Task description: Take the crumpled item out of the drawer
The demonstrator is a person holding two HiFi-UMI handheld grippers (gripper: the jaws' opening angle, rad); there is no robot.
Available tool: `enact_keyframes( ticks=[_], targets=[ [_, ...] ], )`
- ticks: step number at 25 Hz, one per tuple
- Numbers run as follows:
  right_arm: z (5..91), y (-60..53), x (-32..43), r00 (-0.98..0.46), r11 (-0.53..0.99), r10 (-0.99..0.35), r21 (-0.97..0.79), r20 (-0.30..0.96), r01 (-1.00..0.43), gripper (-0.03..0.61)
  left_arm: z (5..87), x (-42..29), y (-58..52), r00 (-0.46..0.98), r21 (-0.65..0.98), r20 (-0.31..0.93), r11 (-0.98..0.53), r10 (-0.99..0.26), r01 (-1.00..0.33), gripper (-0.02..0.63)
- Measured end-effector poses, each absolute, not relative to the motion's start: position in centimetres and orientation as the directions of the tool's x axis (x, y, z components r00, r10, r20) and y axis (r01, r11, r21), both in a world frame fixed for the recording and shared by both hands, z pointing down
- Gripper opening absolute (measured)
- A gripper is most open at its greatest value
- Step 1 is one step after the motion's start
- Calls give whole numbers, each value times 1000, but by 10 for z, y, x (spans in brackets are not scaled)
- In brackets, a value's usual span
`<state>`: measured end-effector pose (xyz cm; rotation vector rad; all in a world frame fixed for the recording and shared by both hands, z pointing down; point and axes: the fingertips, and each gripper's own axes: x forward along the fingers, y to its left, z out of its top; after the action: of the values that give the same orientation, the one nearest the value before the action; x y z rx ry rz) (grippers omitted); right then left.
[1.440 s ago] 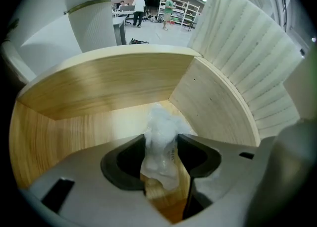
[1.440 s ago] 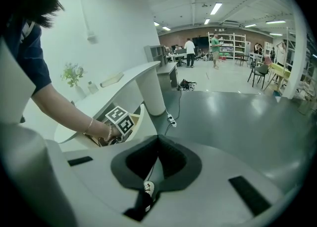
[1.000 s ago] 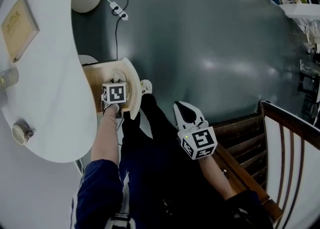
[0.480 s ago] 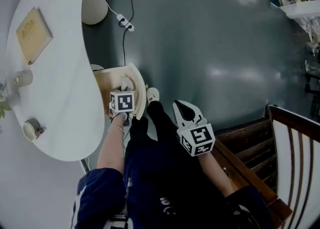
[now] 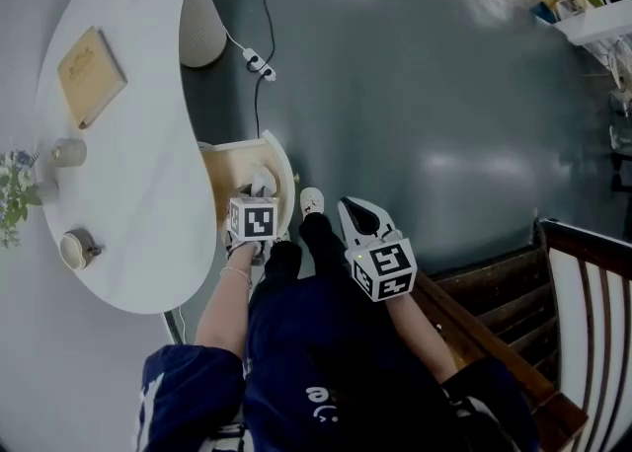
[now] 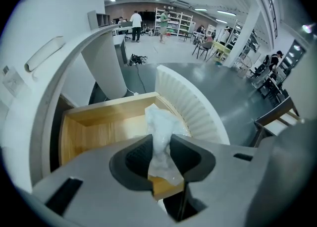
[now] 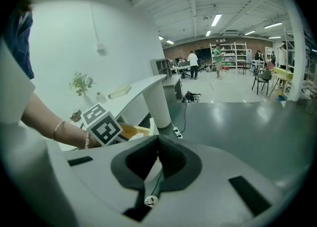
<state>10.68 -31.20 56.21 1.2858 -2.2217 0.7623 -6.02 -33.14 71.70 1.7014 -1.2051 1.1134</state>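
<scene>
My left hand-held gripper point(image 6: 159, 146) is clenched partway on the crumpled item point(image 6: 161, 124), its two dark, ridged pads pressing the narrow waist of the wad from either side, so the jaws stand a little apart with the wad filling the gap. The item is thin, whitish and half see-through, wrinkled like plastic film or tissue. It puffs out above the pads and hangs in a small flap below them. It sits over the open drawer point(image 6: 99, 132), close to the drawer's front end, and I cannot tell whether its far end touches the drawer floor. The drawer is a shallow box of pale, smooth wood with a straight grain, and the rest of its floor is bare. Its front point(image 6: 193, 107) is a curved white panel with fine vertical ribs. The drawer is pulled out from under the rounded edge of the white desk point(image 5: 138, 184), which has a smooth, matte top and rests on a thick white cylindrical leg point(image 5: 202, 21). On the desk lie a flat wooden block point(image 5: 91, 77), a small jar point(image 5: 67, 152) and a cup point(image 5: 77, 248). My right hand-held gripper point(image 7: 158, 144) is clenched on nothing, pad tips meeting, and hangs over the glossy grey floor point(image 5: 425, 105), well apart from the drawer.
</scene>
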Motion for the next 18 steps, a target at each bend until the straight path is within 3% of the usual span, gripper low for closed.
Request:
enact_keyframes(
  ticks=[18],
  targets=[
    [533,-309,81,-516,503,-652,-192,556,-843,8,612,-59,-308,252,149,816,-233,-520,-961,112]
  ],
)
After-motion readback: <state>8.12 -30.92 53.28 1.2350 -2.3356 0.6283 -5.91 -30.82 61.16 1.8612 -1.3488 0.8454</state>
